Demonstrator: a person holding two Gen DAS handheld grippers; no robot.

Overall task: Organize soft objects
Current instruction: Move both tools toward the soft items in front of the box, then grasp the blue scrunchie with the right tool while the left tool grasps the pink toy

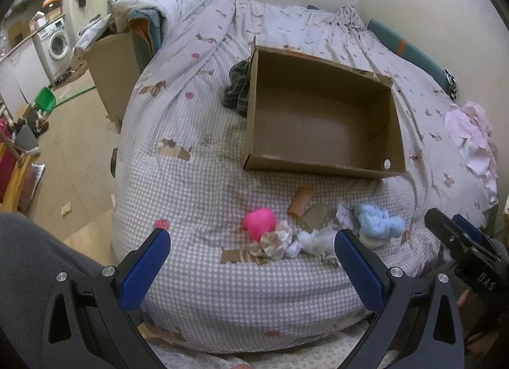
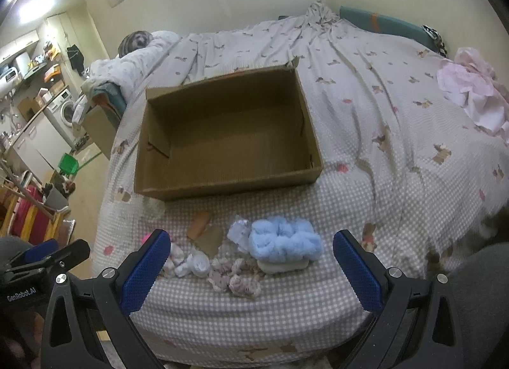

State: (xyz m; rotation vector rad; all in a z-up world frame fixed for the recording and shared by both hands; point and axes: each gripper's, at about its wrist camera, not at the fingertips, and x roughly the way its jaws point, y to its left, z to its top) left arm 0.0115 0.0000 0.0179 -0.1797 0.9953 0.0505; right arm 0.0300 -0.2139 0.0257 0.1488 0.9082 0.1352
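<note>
An empty open cardboard box (image 1: 321, 117) (image 2: 222, 133) sits on the checked bed. In front of it lies a cluster of small soft things: a pink toy (image 1: 259, 222), a fluffy light-blue cloth (image 1: 378, 222) (image 2: 283, 241), a patterned scrunchie (image 1: 275, 241), white socks (image 1: 305, 243) (image 2: 195, 264), a brown tube (image 1: 300, 200) (image 2: 198, 224) and floral cloth pieces (image 2: 237, 280). My left gripper (image 1: 251, 241) is open and empty, hovering just short of the cluster. My right gripper (image 2: 248, 243) is open and empty above the same cluster.
A dark knitted item (image 1: 237, 89) lies left of the box. A pink garment (image 1: 474, 140) (image 2: 474, 95) lies at the bed's right. Piled bedding (image 1: 152, 3) and another cardboard box (image 1: 111, 73) stand at the far left. Floor and a washing machine (image 1: 57, 41) lie beyond.
</note>
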